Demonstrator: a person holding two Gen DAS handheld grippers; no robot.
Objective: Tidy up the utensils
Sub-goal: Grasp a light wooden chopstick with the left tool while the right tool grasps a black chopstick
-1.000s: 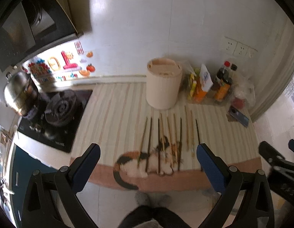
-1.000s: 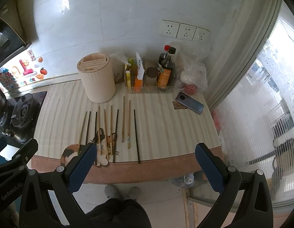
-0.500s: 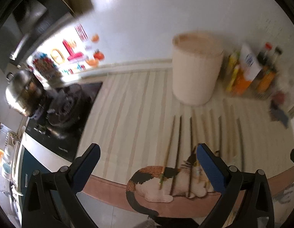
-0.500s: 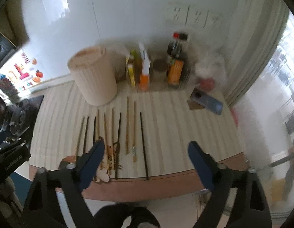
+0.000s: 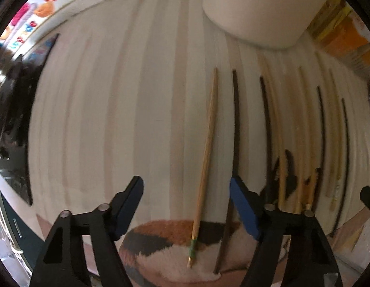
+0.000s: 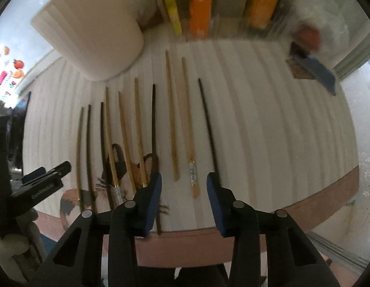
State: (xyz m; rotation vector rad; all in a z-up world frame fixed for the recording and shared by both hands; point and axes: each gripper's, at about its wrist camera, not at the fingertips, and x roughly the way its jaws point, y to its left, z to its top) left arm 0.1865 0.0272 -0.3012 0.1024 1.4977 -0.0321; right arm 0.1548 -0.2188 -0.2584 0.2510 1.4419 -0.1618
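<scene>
A row of chopsticks (image 6: 137, 138) is laid side by side on the striped counter (image 6: 268, 131), butts toward the near edge, several resting on a cat-pattern mat (image 5: 165, 244). A cream holder (image 6: 89, 26) stands behind the row, near the tips of the leftmost sticks.

The left tool (image 5: 186, 205) is held low over the left end of the row. Its jaws are closing, part open, with nothing gripped. A light stick with a green band (image 5: 205, 162) lies between them, untouched as far as can be judged.

The right tool (image 6: 183, 196) is held over the right part of the row. Its jaws are also closing, narrower than the left, and empty. Two light sticks lie in the gap, one with a silver band (image 6: 188, 129); a dark stick (image 6: 207, 124) lies just beside the right finger. Contact cannot be confirmed, as the view is blurred.

Step in hand: approach for pickup, one stick per tool; no stick is yet lifted. The task is judged to be at its start.

The next move calls for each tool to be lowered onto a single stick and closed across its shaft. On the right, a sideways correction is advised so that only one stick is taken.
</scene>
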